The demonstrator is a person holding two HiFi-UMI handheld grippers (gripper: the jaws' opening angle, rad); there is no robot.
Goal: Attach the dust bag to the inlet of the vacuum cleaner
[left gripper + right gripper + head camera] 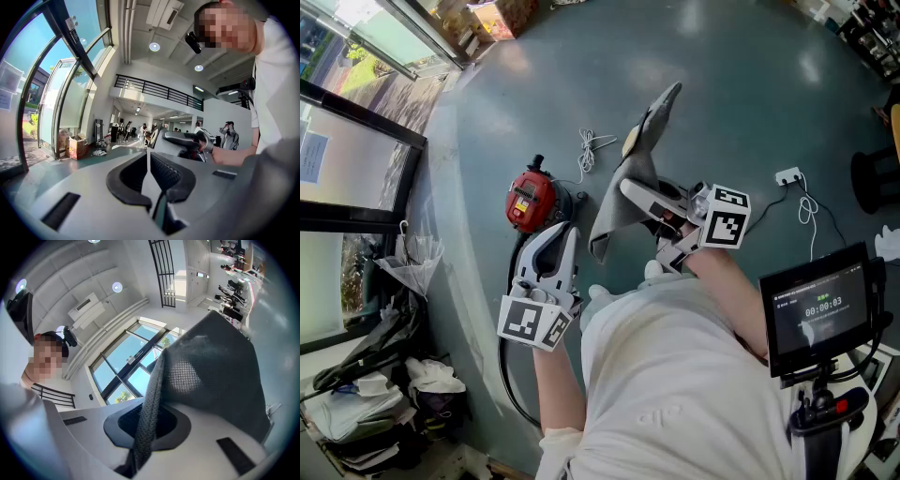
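White-shirted person [675, 375], standing, one gripper per hand: right gripper [637, 197] clamped on the edge of the grey mesh dust bag [633, 155], held up above the floor [741, 84] just right of the red vacuum cleaner [530, 202]; left gripper [555, 236] closed on nothing, beside the cleaner. Step in hand, by my reckoning: bag being carried over, not yet attached. Next move calls for finding the inlet, not discernible from here, and setting the bag's mouth squarely onto it.
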